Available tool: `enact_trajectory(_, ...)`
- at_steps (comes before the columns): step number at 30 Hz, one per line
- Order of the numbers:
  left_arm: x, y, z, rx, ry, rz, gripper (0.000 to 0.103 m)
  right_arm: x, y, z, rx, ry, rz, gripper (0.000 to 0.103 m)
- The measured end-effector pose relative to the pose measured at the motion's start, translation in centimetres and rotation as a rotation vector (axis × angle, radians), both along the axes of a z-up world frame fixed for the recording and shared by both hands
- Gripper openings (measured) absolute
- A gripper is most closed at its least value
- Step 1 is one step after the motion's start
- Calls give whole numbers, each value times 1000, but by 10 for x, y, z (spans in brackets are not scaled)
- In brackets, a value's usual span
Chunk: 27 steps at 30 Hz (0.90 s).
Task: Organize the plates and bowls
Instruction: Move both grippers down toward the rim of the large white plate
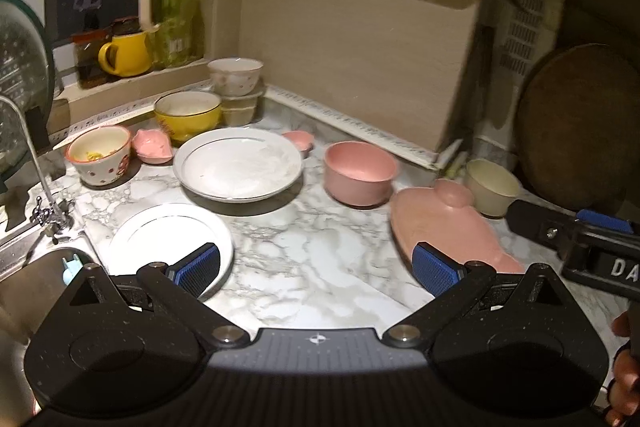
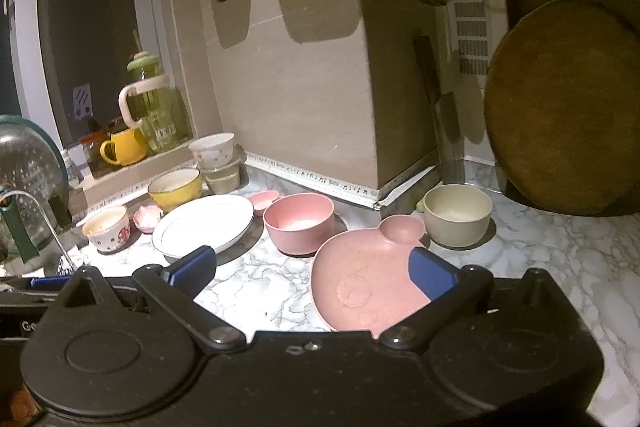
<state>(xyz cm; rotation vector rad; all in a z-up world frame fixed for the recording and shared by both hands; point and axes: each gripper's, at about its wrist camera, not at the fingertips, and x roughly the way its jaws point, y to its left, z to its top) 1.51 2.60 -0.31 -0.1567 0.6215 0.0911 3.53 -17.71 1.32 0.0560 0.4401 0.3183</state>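
Jaws wide; pink plate (image 2: 360, 291) w/ ear end toward back wall.

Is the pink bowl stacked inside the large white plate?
No. The pink bowl stands on the marble counter by itself, beside the large white plate and apart from it.

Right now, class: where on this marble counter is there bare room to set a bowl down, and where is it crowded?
Free: the marble counter between the small white plate, large white plate and pink pig-shaped plate; also right of the beige bowl. Crowded: the back-left corner around the yellow bowl.
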Motion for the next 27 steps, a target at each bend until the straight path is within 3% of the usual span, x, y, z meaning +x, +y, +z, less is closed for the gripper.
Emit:
enact_trajectory(7, 47, 42, -3, 16, 10, 95, 103, 64, 34, 3, -77, 18, 109, 102)
enact_trajectory(16, 105, 83, -14, 27, 41, 189, 103, 157, 83, -6, -121, 129, 196, 98)
enact_trajectory(27, 154, 114, -23, 7, 99, 248, 103, 222, 126, -18, -165, 189, 264, 90)
